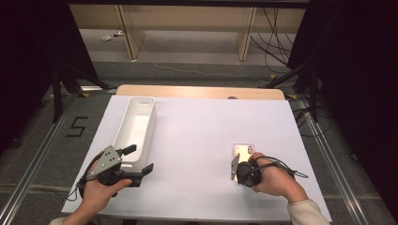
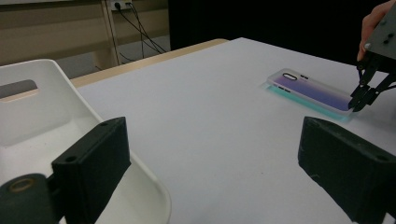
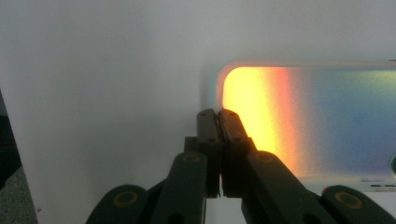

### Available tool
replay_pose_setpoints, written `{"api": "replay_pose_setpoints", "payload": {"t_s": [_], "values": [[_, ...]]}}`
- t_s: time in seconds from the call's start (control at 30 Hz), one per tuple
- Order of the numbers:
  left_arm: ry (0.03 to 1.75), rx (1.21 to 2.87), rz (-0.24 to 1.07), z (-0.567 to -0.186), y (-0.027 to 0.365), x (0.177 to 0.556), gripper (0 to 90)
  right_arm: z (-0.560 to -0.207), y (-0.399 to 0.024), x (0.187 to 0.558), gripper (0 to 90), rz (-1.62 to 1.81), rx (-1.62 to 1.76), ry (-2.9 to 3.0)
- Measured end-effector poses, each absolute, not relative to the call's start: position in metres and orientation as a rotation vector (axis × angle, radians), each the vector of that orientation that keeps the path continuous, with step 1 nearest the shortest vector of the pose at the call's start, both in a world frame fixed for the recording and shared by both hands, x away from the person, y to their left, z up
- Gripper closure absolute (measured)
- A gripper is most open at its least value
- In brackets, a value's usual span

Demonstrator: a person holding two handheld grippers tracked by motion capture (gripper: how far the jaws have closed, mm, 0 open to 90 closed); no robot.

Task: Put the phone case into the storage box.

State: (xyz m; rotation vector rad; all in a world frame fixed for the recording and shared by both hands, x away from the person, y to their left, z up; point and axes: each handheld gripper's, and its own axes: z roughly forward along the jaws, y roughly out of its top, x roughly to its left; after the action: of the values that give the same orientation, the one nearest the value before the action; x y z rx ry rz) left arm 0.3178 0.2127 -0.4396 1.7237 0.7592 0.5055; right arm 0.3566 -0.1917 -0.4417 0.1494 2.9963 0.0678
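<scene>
A translucent phone case (image 1: 244, 151) lies flat on the white table top (image 1: 197, 126), right of centre; its inside shimmers from yellow to blue (image 3: 327, 116). My right gripper (image 1: 233, 166) points down at the case's near short end. Its jaws are pressed together across the rim there (image 3: 218, 116), one finger outside the case and one inside. The left gripper view shows the same grip from the side, the right gripper's tips (image 2: 357, 105) on the case (image 2: 310, 88). My left gripper (image 1: 141, 158) is held open beside the near end of a white bin (image 1: 151, 126), with nothing between its jaws (image 2: 215, 158).
The long white bin (image 2: 46, 79) stands lengthwise at the table's left and looks empty. A wooden strip (image 1: 197, 91) runs along the table's far edge. Beyond it are the floor, loose cables (image 1: 277, 37) and dark stands.
</scene>
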Motion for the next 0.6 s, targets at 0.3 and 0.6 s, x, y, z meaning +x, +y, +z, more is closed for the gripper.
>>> {"api": "replay_pose_setpoints", "payload": {"t_s": [0.3, 0.6], "values": [[0.759, 1.725, 0.504, -0.440, 0.213, 0.318, 8.9, -0.434, -0.189, 0.355, 89.4, 0.069, 0.138, 2.943], [0.757, 1.726, 0.507, -0.440, 0.213, 0.318, 9.0, -0.426, -0.181, 0.354, 89.3, 0.100, 0.132, 2.850]]}}
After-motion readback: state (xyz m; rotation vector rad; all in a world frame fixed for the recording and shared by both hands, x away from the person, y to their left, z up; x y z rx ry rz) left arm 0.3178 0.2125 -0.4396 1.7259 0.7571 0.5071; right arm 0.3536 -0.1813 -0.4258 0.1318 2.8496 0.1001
